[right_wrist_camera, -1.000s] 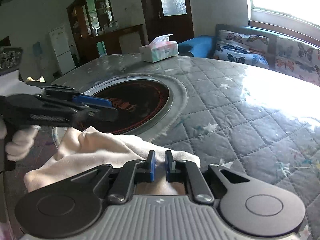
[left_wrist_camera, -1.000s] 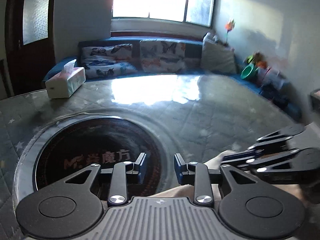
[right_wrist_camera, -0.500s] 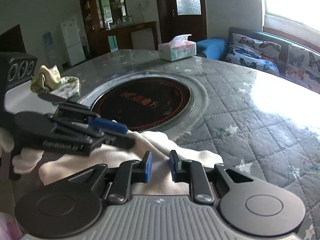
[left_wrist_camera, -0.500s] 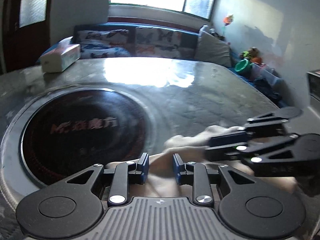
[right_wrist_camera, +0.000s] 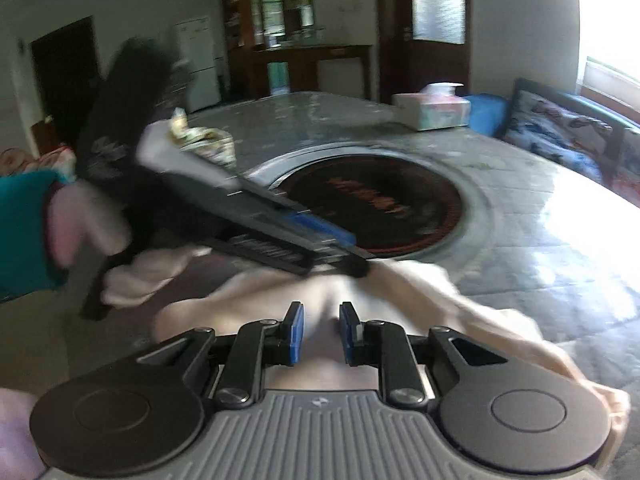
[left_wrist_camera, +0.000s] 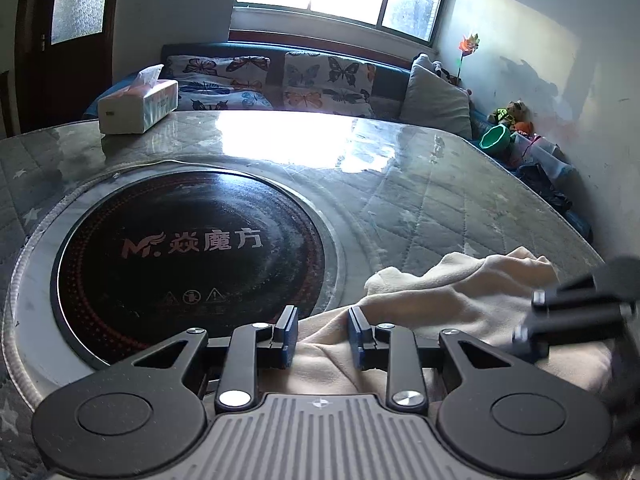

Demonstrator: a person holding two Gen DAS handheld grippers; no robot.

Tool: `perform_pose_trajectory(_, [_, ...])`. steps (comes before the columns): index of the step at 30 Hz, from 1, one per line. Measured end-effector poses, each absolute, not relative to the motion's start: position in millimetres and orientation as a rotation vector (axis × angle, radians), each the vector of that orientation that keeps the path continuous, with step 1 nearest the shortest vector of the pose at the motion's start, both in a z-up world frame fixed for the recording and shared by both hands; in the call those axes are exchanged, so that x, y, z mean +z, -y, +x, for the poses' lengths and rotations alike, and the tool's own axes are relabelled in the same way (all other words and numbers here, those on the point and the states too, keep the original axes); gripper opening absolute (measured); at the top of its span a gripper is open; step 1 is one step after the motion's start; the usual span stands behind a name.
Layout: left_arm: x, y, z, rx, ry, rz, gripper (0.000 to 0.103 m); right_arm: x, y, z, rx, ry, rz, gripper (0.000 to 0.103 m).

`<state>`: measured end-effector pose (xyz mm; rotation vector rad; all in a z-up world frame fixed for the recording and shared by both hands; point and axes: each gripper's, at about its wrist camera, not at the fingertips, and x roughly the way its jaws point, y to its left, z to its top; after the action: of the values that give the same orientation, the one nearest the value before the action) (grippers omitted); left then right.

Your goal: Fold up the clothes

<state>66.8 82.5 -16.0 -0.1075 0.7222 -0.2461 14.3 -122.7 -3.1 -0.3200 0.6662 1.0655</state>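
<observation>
Soft cream fleece garment (left_wrist_camera: 460, 312) rumpled on quilted table (left_wrist_camera: 420, 208), under both tongs. Left tongs (left_wrist_camera: 322, 334) parted, cloth below gap, unpinched. Right tongs (right_wrist_camera: 321, 334) parted, nothing clamped. Beyond: round glossy black cooktop (left_wrist_camera: 188, 248), then tissue box (left_wrist_camera: 138, 106).

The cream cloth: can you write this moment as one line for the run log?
cream cloth: crumpled on table beside black cooktop | left tool: open over cloth | right tool: open over cloth
</observation>
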Motion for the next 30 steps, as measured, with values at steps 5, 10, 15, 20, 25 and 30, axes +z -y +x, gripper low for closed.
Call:
perform_pose_trajectory(5, [-17.1, -81.3, 66.3, -0.245, -0.718, -0.101, 0.031, -5.7, 111.2, -6.0, 1.135, -0.665, -0.322, 0.019])
perform_pose_trajectory(10, [-17.4, -81.7, 65.7, -0.246, -0.717, -0.103, 0.031, -7.2, 102.3, -32.2, 1.211, -0.636, -0.346, 0.019])
perform_pose_trajectory(15, [-17.7, -80.5, 64.8, -0.238, -0.712, -0.102, 0.031, -8.0, 100.7, -51.4, 1.228, -0.588, -0.374, 0.019])
perform_pose_trajectory(20, [-15.4, -80.7, 62.6, -0.229, -0.706, -0.11, 0.031, 5.9, 118.8, -55.2, 1.207, -0.576, -0.319, 0.021])
perform_pose_trajectory(25, [1.8, -77.9, 46.9, -0.224, -0.642, -0.127, 0.03, 16.1, 154.1, -47.3, 1.066, -0.573, -0.275, 0.03])
perform_pose_trajectory(30, [18.5, -59.0, 17.4, -0.299, -0.577, -0.109, 0.03, 8.1, 181.8, -39.7, 0.945, -0.609, -0.25, 0.031])
